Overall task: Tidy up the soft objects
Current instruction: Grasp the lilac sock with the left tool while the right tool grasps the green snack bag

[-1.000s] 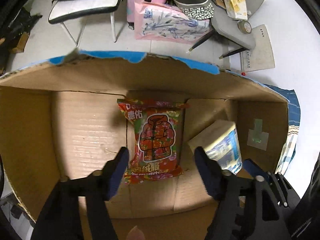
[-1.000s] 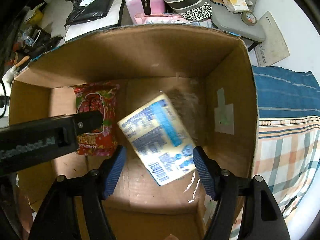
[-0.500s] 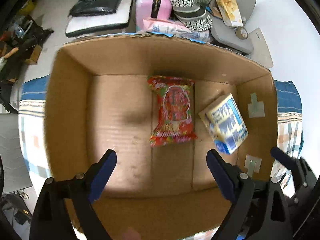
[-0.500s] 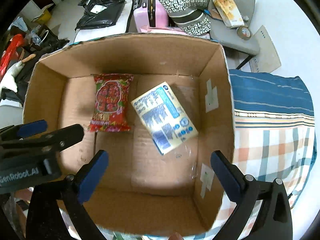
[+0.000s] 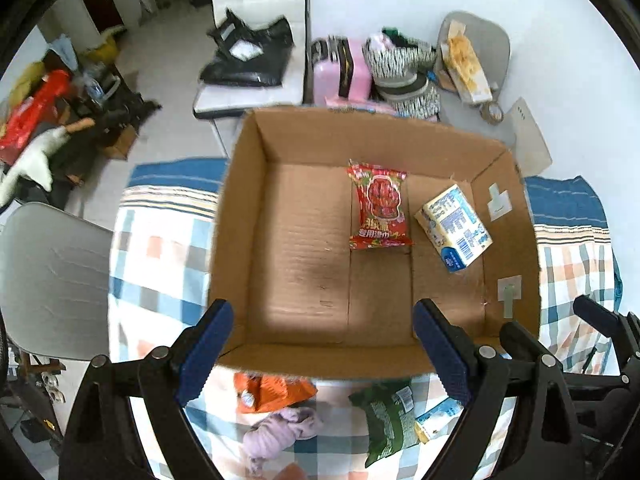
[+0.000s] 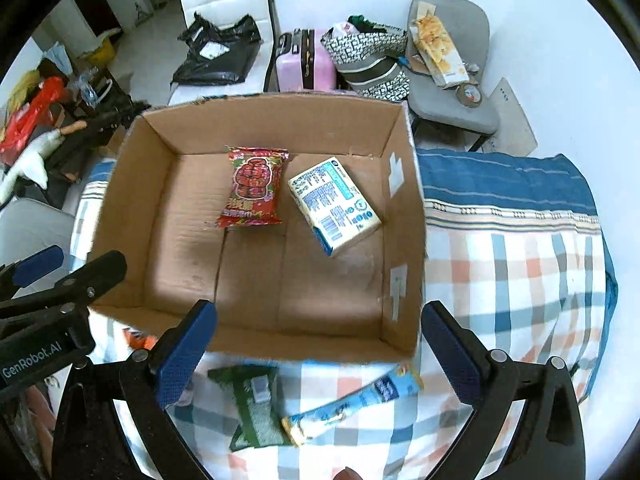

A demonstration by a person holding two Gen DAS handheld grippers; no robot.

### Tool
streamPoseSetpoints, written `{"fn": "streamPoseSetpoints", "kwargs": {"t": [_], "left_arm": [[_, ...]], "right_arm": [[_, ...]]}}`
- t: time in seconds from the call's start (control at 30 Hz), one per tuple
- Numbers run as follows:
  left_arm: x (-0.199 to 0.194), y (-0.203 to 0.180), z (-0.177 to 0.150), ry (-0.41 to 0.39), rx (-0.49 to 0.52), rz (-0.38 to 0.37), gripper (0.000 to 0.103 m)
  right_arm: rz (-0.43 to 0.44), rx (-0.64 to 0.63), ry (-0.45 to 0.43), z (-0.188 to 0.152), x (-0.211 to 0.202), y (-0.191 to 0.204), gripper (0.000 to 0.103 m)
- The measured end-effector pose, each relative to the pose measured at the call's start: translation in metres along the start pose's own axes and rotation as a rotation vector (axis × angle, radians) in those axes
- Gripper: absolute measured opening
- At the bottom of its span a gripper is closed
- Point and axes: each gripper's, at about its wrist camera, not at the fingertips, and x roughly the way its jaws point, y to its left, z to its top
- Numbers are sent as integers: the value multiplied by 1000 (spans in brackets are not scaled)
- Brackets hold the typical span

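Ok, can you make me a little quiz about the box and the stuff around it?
1. True or false: the cardboard box holds two packs.
2. Which pack lies nearer the box's taped wall: A) the red pack or B) the white and blue pack?
3. Fill in: the green pack lies ____ the box, on the checked cloth.

Key: 1 true. 2 B. 3 outside. Both the left gripper and right gripper are open and hold nothing.
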Motion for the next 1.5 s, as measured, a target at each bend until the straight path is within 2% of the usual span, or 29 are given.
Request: {"fn": "streamPoseSetpoints", "kwargs": {"t": [0.23, 0.53, 0.67, 0.77, 0.93, 1.03, 1.1, 1.27, 1.43, 1.5], "left_arm": [[-60, 3, -23, -118, -3, 7, 92], [-110, 2, -51, -179, -4, 0, 92], [-113, 11, -67, -164, -22, 6, 92], [-105, 21, -84, -139, -34, 40, 92], [-65, 48, -110, -27, -83, 68, 92], [-28, 56, -123, 51, -56, 91, 92], [-3, 56, -131, 93, -5, 103, 92], [64, 35, -142, 197, 207, 122, 92], [111, 16, -149, 280, 365, 126, 92], [126, 12, -155, 317, 406, 117, 84]], "right_arm": [[34, 31, -63, -31, -52, -5, 103], [99, 18, -111, -63, -100, 3, 103], [144, 5, -78, -79, -98, 5, 103], [188, 6, -10, -89, -79, 4, 103], [189, 15, 175, -109, -15, 8, 103], [178, -6, 243, -120, 20, 14, 103], [170, -16, 297, -125, 47, 19, 101], [164, -29, 392, -135, 96, 29, 95], [187, -32, 428, -143, 109, 29, 95], [185, -49, 436, -146, 112, 29, 95]]}}
